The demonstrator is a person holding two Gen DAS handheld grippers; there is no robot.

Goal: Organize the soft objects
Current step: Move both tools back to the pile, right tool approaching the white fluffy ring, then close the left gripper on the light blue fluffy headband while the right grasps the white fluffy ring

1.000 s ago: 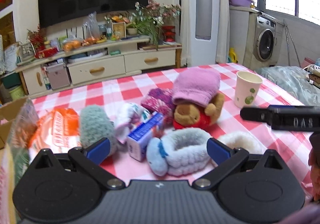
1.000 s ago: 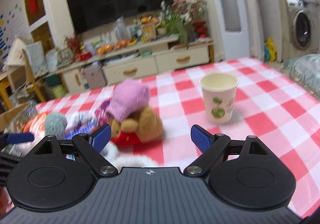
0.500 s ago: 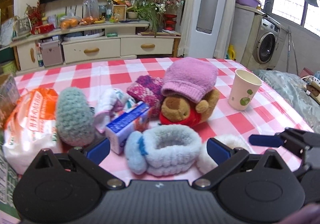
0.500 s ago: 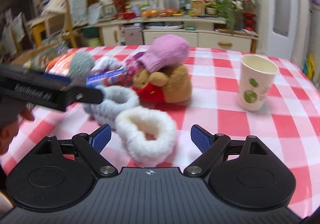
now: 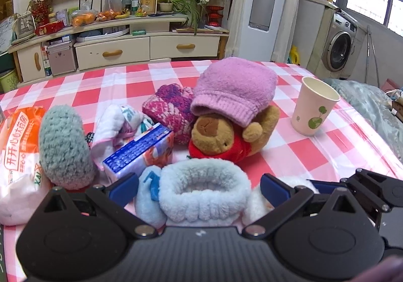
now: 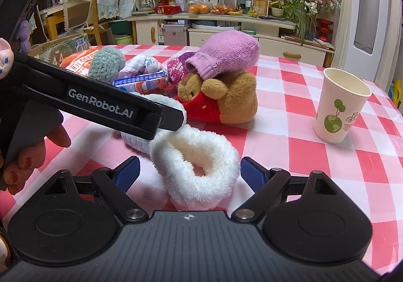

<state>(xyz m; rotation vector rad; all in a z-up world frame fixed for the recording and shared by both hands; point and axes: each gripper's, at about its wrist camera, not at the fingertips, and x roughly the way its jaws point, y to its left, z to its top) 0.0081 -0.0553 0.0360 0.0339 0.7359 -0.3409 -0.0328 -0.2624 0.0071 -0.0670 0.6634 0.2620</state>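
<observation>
My left gripper [image 5: 199, 185] is open, its jaws either side of a fluffy light-blue band [image 5: 204, 188] on the checked table. My right gripper [image 6: 190, 172] is open around a fluffy white band [image 6: 199, 168] lying just right of the blue one. Behind them lie a brown bear in a red shirt [image 5: 221, 135], a pink mitten [image 5: 234, 88] on top of it, a purple knit piece [image 5: 171, 105], a teal knit piece [image 5: 63, 146] and a patterned white cloth [image 5: 118, 125]. The left gripper's finger [image 6: 100, 103] crosses the right wrist view.
A paper cup [image 5: 314, 105] stands on the right of the table; it also shows in the right wrist view [image 6: 340, 108]. A blue tissue pack [image 5: 141, 153] and an orange-and-white bag [image 5: 17, 151] lie at the left. A cardboard box [image 6: 63, 47] sits at the far left.
Both grippers have come down and closer to the bands. The right gripper swung left from the cup side until the white band sat between its jaws.
</observation>
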